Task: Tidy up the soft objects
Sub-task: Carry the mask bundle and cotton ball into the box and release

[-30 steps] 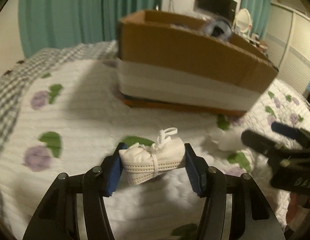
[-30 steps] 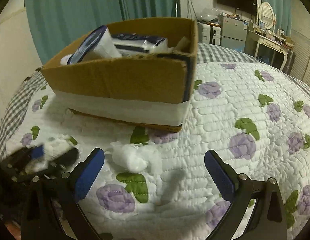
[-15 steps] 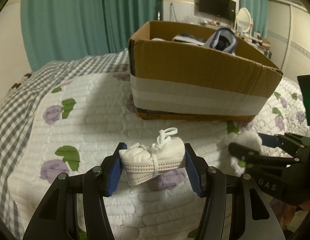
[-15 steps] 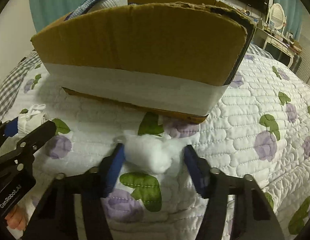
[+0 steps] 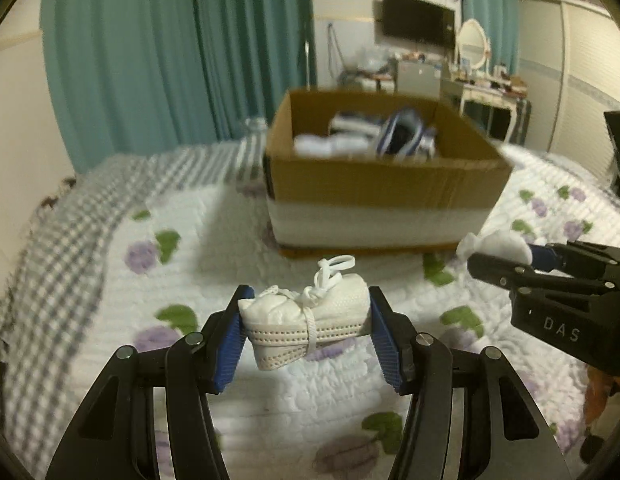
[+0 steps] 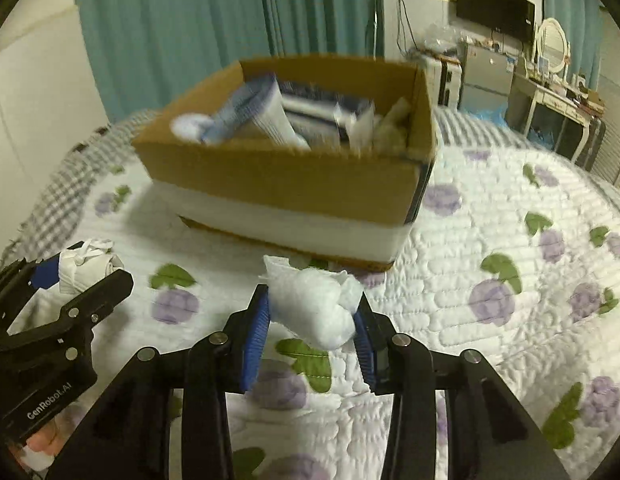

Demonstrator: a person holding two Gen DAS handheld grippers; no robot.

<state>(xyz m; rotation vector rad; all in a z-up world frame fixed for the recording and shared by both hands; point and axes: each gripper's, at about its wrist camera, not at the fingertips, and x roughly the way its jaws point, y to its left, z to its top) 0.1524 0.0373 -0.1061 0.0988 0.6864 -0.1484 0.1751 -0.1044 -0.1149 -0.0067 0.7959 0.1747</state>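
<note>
My left gripper (image 5: 307, 320) is shut on a folded white face mask (image 5: 305, 322) tied with its ear loops, held above the quilt; the mask also shows in the right wrist view (image 6: 87, 268). My right gripper (image 6: 312, 312) is shut on a white cotton wad (image 6: 314, 306), lifted off the quilt; the wad also shows in the left wrist view (image 5: 500, 244). A cardboard box (image 5: 384, 192) with a white band stands ahead of both grippers, also in the right wrist view (image 6: 285, 176). It holds several white and blue soft items (image 6: 265, 116).
The box sits on a bed with a white floral quilt (image 6: 510, 240) and a grey checked blanket (image 5: 49, 248) at the left. Teal curtains (image 5: 169, 56) hang behind. A dresser with a mirror (image 5: 474, 46) and a wall TV (image 5: 418, 26) stand at the back right.
My right gripper has closed on the cotton wad and lifted it off the quilt. Both grippers have risen and drawn back, so the box's open top shows. The mask stays held.
</note>
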